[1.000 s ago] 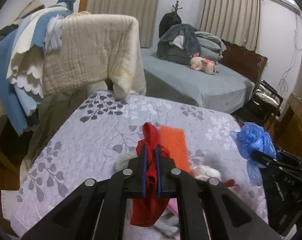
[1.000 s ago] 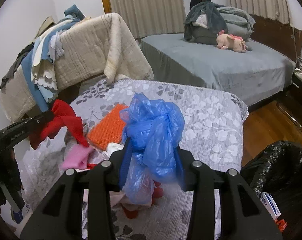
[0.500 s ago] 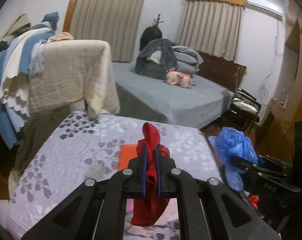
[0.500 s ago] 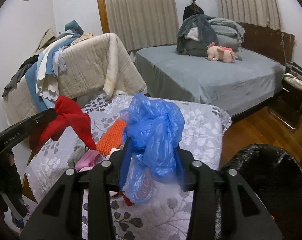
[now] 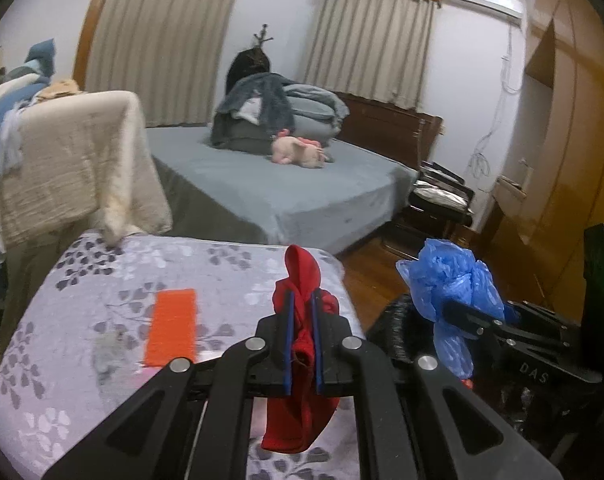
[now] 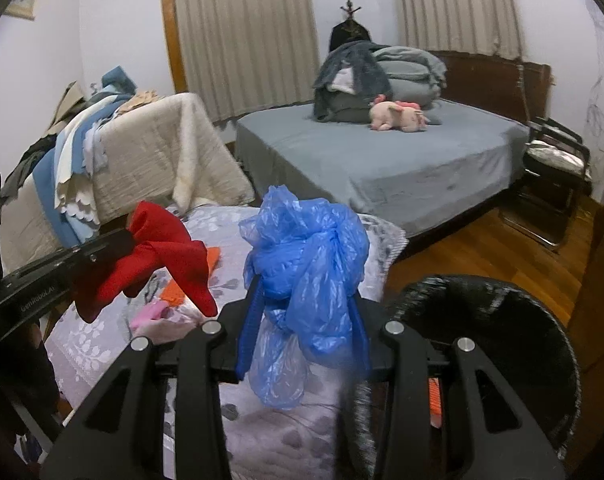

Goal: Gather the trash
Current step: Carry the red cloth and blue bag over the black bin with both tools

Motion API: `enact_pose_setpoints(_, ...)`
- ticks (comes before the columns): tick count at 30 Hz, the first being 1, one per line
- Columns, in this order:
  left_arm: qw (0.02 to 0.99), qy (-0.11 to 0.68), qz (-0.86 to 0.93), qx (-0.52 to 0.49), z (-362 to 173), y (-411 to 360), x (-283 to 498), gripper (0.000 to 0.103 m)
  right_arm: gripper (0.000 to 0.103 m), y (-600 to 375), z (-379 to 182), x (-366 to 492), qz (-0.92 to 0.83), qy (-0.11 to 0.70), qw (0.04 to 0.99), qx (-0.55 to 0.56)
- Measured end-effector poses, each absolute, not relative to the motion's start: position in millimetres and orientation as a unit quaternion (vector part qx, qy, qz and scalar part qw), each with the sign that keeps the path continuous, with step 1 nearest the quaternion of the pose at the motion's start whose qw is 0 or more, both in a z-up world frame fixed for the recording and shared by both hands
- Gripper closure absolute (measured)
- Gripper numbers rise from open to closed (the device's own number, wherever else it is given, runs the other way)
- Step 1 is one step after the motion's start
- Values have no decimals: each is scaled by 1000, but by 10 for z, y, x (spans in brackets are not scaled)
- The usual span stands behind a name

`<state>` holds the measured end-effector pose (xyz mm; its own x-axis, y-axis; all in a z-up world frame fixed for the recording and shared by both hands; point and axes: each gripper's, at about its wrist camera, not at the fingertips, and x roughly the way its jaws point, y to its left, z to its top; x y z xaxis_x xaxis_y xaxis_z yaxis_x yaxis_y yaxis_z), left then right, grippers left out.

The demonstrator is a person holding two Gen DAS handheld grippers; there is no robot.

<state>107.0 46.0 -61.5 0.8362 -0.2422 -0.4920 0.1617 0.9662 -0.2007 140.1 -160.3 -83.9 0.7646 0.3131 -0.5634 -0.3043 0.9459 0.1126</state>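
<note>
Only the right wrist view shows the black bin's open mouth

"DAS" on right gripper body | "GenRobot.AI" on left gripper arm

A pink plush toy lies on the grey bed beside folded bedding.
</note>
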Motion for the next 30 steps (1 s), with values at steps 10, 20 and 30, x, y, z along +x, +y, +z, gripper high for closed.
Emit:
enact_pose_setpoints(10, 944, 273, -173, -57, -636, -180, 1135, 95, 65, -2278, -878, 1201, 93, 302, 948, 23)
enact_pose_setpoints(20, 928, 285, -235, -37, -714, -833, 1235, 95, 65, -2877, -1070, 1074, 20, 316, 948, 33)
enact_pose_setpoints(30, 913, 300, -278, -14, -872, -1411, 1426, 95, 65, -3221, -1273, 1017, -19, 324, 945, 46)
